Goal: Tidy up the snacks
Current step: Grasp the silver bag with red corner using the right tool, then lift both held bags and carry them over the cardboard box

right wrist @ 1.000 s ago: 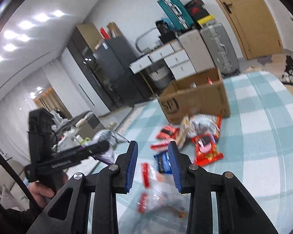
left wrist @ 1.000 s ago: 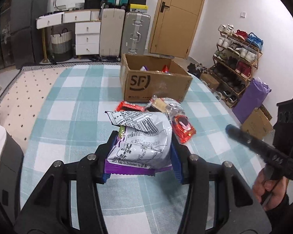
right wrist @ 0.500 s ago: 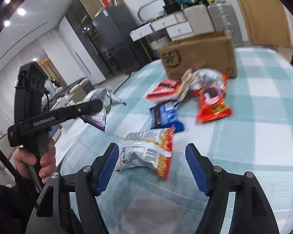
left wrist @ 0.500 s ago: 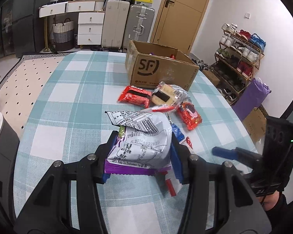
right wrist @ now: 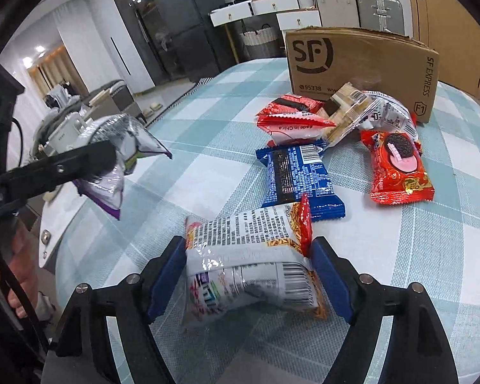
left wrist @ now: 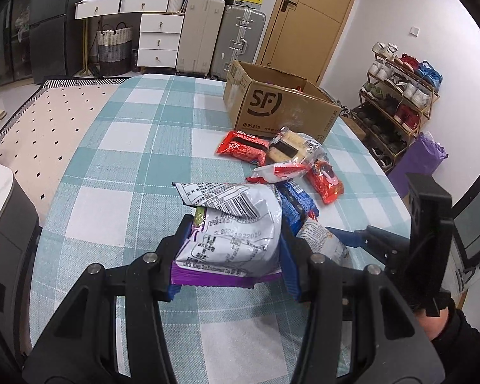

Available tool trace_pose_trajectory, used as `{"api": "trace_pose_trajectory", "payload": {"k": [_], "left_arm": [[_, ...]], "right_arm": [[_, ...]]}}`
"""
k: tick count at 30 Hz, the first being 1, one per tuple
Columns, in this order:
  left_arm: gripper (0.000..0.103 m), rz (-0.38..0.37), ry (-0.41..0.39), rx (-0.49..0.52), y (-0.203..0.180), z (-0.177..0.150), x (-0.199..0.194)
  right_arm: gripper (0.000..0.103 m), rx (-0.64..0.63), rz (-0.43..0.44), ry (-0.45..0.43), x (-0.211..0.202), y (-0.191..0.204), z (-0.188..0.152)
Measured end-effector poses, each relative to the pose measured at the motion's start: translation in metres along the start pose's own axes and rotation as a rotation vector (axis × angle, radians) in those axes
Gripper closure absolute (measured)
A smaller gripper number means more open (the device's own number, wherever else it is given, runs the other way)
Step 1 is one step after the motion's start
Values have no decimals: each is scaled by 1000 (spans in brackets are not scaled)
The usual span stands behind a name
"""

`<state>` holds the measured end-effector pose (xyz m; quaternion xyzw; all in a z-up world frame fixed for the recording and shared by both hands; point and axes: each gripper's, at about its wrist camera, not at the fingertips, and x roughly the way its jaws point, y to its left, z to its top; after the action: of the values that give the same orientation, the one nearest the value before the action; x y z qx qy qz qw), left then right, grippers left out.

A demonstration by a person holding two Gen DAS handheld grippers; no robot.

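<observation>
My left gripper [left wrist: 232, 252] is shut on a silver and purple snack bag [left wrist: 233, 230] and holds it above the checked table [left wrist: 137, 147]. My right gripper [right wrist: 249, 275] has both pads touching the sides of a white and red noodle snack pack [right wrist: 252, 256] that lies on the table. Beyond it lie a blue pack [right wrist: 299, 176], a red cookie pack [right wrist: 398, 166], a red and white pack [right wrist: 291, 124] and a clear pack of wafers [right wrist: 364, 108]. The open SF cardboard box [right wrist: 361, 60] stands behind them.
The table edge falls away at the left [right wrist: 89, 211] and right [left wrist: 390, 185]. Suitcases [left wrist: 240, 41], drawers [left wrist: 158, 38] and a shoe rack [left wrist: 396, 96] stand beyond the table. A person's hand [right wrist: 9, 272] holds the left gripper.
My right gripper has dropped to the table, opened wide, then closed around the noodle snack pack. My left gripper has kept the silver bag and drawn back a little from the box.
</observation>
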<state>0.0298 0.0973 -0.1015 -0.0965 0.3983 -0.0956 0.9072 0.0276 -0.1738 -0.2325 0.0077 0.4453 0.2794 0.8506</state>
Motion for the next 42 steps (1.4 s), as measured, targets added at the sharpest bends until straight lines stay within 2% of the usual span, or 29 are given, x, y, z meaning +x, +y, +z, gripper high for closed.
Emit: {"api": "trace_pose_trajectory", "payload": {"k": [3,9,14,24,29,34,42], "left_arm": [[57,8,-8,-11,3,-1,-1],[57,9,-15,-20,5,-2,-6],[57,10,-17,-11,1,-3,-8],[57,-16,-21,46,-25,14,-9],[57,-60,-22,57,-36,38,-8],[57,-91,-48,58,-43,76,-8],[57,-81,-79,113,-63,148,1]], "right_arm": [[29,-2,24,24,8,-2,0],[38,7,66,4,6,-10,-3],[39,42,112,-15,-5,-18,-10],[39,122,184,-177,-80,-39,10],[39,120,225,-243,-116,-54,32],[39,123,289,-300,-143,-68,59],[38,96,300,-357,-174,-89,123]]}}
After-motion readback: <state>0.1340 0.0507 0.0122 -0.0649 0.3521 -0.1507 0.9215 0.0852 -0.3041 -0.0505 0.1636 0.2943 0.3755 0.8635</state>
